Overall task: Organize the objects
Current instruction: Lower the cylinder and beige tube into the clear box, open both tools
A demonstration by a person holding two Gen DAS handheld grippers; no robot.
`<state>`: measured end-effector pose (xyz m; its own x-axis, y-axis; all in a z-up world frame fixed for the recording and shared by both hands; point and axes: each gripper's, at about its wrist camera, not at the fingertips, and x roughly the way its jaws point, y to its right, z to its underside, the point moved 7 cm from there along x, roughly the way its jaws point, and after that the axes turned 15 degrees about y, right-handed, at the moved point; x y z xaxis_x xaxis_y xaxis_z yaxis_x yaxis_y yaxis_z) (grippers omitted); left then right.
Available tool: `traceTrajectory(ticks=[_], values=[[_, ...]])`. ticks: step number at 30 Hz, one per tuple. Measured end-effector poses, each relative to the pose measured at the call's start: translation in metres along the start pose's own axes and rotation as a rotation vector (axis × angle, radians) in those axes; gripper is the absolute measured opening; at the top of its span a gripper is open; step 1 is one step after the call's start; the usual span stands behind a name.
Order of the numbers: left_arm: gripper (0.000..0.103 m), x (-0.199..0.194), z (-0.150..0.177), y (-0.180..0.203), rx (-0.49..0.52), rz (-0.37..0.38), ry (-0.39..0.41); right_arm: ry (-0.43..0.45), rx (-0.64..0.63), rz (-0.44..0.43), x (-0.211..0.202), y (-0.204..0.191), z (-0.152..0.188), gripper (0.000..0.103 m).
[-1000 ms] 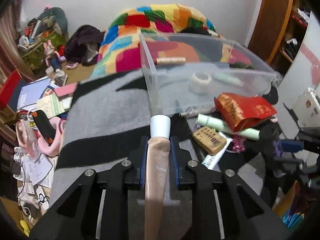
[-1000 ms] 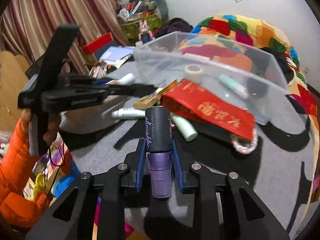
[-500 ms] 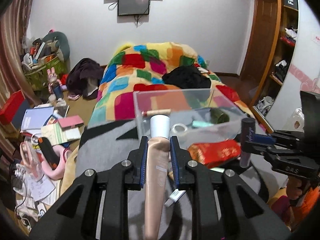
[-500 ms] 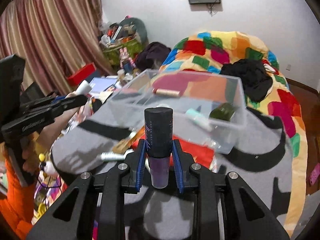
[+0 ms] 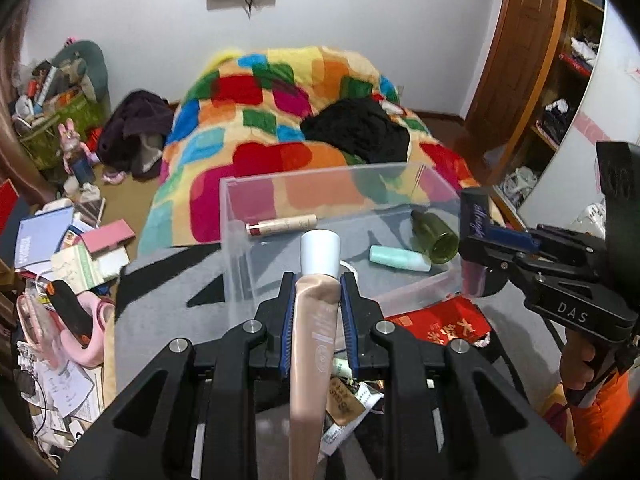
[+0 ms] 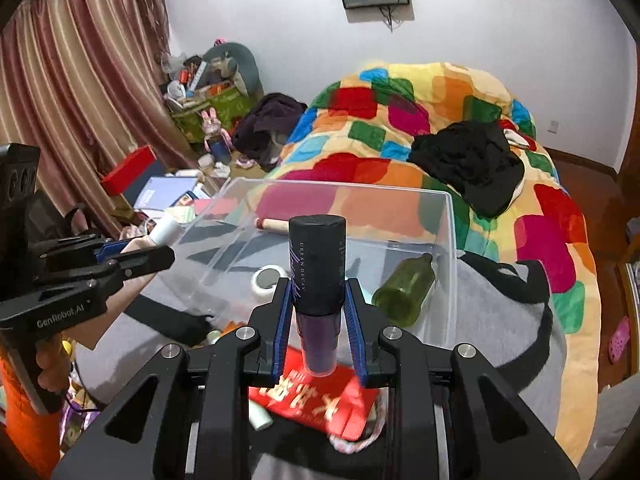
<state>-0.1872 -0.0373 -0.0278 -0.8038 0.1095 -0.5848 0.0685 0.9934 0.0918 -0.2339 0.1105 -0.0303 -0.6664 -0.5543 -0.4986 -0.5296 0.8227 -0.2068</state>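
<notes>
My left gripper (image 5: 319, 280) is shut on a beige tube (image 5: 312, 340) with a white cap, held above the near left corner of a clear plastic bin (image 5: 240, 216). The right gripper (image 6: 318, 292) is shut on a dark purple bottle (image 6: 317, 264) with a black cap, above the bin's near edge (image 6: 450, 240). Inside the bin lie a green bottle (image 6: 404, 294), a mint tube (image 5: 398, 259), a pink-beige stick (image 5: 286, 224) and a tape roll (image 6: 266, 278). Each gripper shows in the other's view: the right gripper (image 5: 476, 232) and the left gripper (image 6: 160, 248).
A red envelope (image 6: 320, 404) and small loose items (image 5: 340, 396) lie on the grey and black blanket (image 5: 160, 304) under the grippers. Behind the bin are a patchwork quilt (image 5: 280, 120) and a black garment (image 6: 472, 164). Floor clutter (image 5: 60, 240) fills the left; wooden shelves (image 5: 560, 80) stand right.
Both grippers have risen and drawn back from the blanket, each still holding its item. The bin now sits lower in view with its inside showing.
</notes>
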Motion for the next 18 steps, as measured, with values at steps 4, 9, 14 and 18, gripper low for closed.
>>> traceTrajectory(ticks=[4, 9, 14, 18], values=[[0.02, 0.019, 0.004, 0.0, 0.009, -0.003, -0.071, -0.049, -0.016, 0.004, 0.017, 0.003, 0.0, 0.023], [0.02, 0.033, 0.006, 0.002, 0.008, 0.012, -0.123, -0.082, -0.029, 0.001, 0.03, 0.003, 0.002, 0.023], [0.021, 0.033, 0.001, 0.005, 0.016, 0.013, -0.109, -0.123, -0.058, -0.007, 0.041, -0.002, 0.007, 0.024], [0.021, 0.025, -0.006, 0.007, 0.026, 0.012, -0.082, -0.138, -0.068, -0.01, 0.045, -0.005, 0.009, 0.024]])
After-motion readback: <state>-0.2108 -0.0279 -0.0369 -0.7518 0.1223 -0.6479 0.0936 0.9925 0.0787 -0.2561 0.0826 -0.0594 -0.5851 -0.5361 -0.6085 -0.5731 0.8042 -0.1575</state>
